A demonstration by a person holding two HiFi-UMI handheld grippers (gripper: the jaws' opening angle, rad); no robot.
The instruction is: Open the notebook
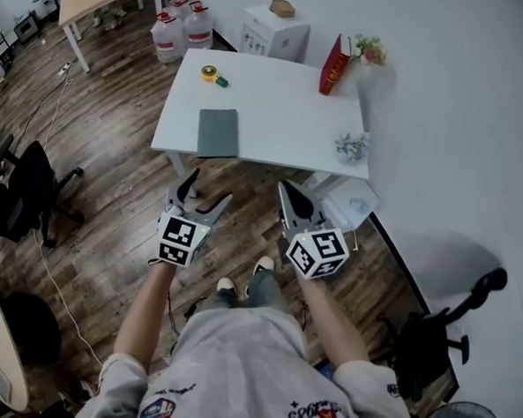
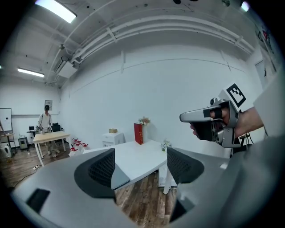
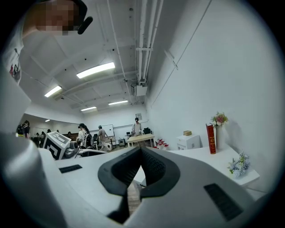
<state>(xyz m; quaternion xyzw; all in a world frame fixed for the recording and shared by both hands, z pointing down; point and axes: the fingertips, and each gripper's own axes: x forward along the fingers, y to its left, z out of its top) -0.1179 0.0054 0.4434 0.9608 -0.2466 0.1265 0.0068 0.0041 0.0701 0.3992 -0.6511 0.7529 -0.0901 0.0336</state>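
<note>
left tool spread, right tool pressed together, notebook not reached

left tool [image 1: 212, 185] has its jaws wide apart with nothing between them. right tool [image 1: 285, 187] has its tips pressed together, also empty. both hang over the floor, short of the near edge of the surface [image 1: 282, 114].

notebook [image 1: 217, 132] lies flat and closed straight ahead of the left tool, by the surface's near edge, and ahead-left of the right tool. in the left gripper view a corner of it shows just inside the left jaw.

how i'd run it:
- step in hand looks like the approach; nothing touches the cover.
- can't tell which long side is the spine. check on the way in, work the free edge.
- cover looks thin and flush, so a wide pinch from above would likely slide. come in low, one tip under the cover edge only, then lift and swing over.
- right tool's closed tip suits pinning the book near the spine so it doesn't skate.
- risk: it sits close to the edge nearest the tools. push away, not back.
- tape roll [image 1: 209, 73] and red book [image 1: 332, 67] are well beyond it, so clearance is no issue.
</note>
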